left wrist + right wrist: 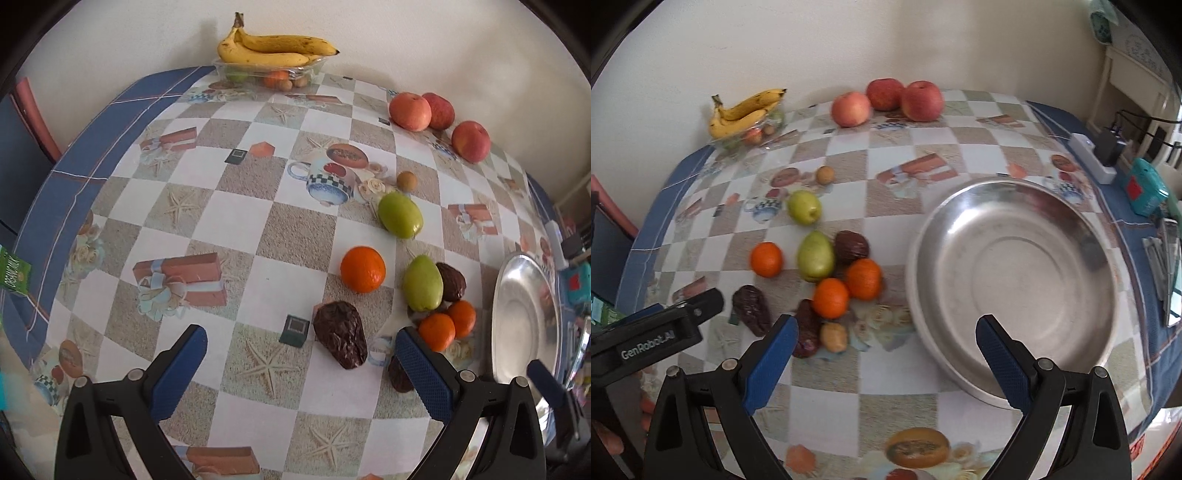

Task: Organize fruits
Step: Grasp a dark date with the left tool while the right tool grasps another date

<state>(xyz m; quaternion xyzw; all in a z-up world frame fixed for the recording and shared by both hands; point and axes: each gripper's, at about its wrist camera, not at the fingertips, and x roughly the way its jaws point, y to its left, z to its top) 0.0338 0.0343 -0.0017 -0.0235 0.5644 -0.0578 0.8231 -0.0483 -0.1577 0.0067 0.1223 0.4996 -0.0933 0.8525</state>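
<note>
Both the left gripper (299, 350) and the right gripper (884, 338) hover with fingers wide and hold nothing. The loose fruits cluster mid-table (886, 391), just left of the empty steel bowl (1015, 391). The risk, as I judge it: the oranges (831, 298) touch each other (round and free to roll), so a grab at one could nudge its neighbours toward the table's near edge.

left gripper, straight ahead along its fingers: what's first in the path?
Most likely the dark wrinkled fruit, lying on the tablecloth just ahead of the open left gripper, toward its right finger. The lone orange sits beyond it. Depth is hard to judge in the fisheye; a higher pass could clear both.
</note>
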